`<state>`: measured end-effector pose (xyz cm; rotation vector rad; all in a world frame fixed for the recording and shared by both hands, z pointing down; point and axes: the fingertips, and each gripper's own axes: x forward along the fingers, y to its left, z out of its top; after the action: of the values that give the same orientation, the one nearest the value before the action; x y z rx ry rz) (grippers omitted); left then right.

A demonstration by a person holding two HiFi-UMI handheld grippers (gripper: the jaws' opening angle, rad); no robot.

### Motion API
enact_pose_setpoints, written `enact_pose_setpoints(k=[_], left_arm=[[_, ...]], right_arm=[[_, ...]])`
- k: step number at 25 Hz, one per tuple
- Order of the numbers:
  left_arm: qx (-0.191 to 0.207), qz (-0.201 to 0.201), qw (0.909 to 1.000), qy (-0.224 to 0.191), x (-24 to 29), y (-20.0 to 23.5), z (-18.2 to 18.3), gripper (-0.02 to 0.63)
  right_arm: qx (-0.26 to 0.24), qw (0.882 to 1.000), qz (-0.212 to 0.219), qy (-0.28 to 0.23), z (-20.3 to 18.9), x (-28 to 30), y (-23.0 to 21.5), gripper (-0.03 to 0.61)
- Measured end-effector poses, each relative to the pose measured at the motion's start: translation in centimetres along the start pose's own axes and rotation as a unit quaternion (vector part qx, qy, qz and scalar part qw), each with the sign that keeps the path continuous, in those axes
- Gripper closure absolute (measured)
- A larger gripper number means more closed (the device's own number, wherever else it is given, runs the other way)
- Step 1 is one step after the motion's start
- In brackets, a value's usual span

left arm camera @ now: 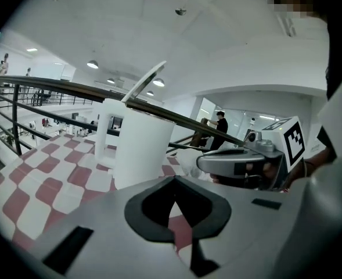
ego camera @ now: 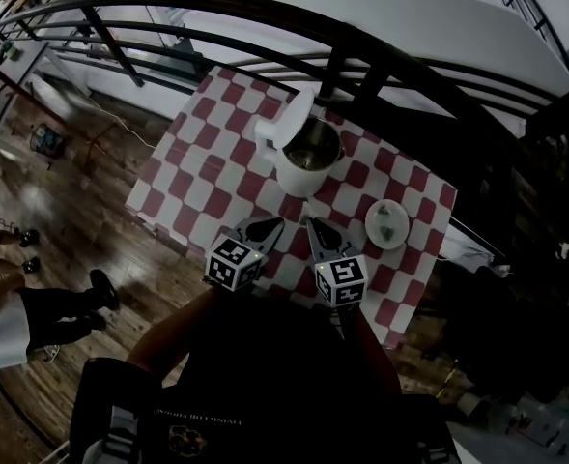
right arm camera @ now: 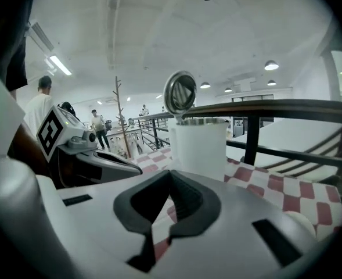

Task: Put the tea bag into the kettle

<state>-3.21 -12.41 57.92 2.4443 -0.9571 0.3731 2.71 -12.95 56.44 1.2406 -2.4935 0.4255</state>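
Tea bag [ego camera: 388, 222] not yet in the kettle [ego camera: 308, 167]
It lies on a plate [ego camera: 371, 235] at 4 o'clock from the open kettle; left gripper [ego camera: 265, 228] and right gripper [ego camera: 318, 232] have fingers pressed together, empty.

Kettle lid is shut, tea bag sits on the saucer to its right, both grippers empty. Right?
Not quite: the lid is open, tipped up above the kettle, and the head view looks straight into the kettle. The rest holds: the tea bag lies on the saucer to the kettle's right, and the left gripper and right gripper hold nothing.
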Motion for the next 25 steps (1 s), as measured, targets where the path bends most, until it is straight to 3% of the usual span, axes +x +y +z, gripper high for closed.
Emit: enact_pose_setpoints(k=[7, 11, 15, 25], left_arm=[[0.038, 0.012, 0.9989, -0.024, -2.0, -0.3, 2.6, 0.611], [0.105, 0.024, 0.9939, -0.023, -2.3, -0.5, 3.9, 0.611], [0.148, 0.033, 0.9876, -0.043, -2.8, -0.5, 6.2, 0.611], [0.139, 0.069, 0.9815, -0.112, -3.7, 1.9, 14.1, 0.611]], right_arm=[[-0.035, 0.998, -0.015, -0.047, 4.5, -0.7, -0.1, 0.562], [-0.034, 0.995, -0.037, -0.08, 7.1, -1.8, -1.4, 0.562], [-0.043, 0.99, -0.053, -0.12, 10.6, -3.1, -2.5, 0.562], [-0.098, 0.967, -0.084, -0.219, 21.5, -4.7, -4.8, 0.562]])
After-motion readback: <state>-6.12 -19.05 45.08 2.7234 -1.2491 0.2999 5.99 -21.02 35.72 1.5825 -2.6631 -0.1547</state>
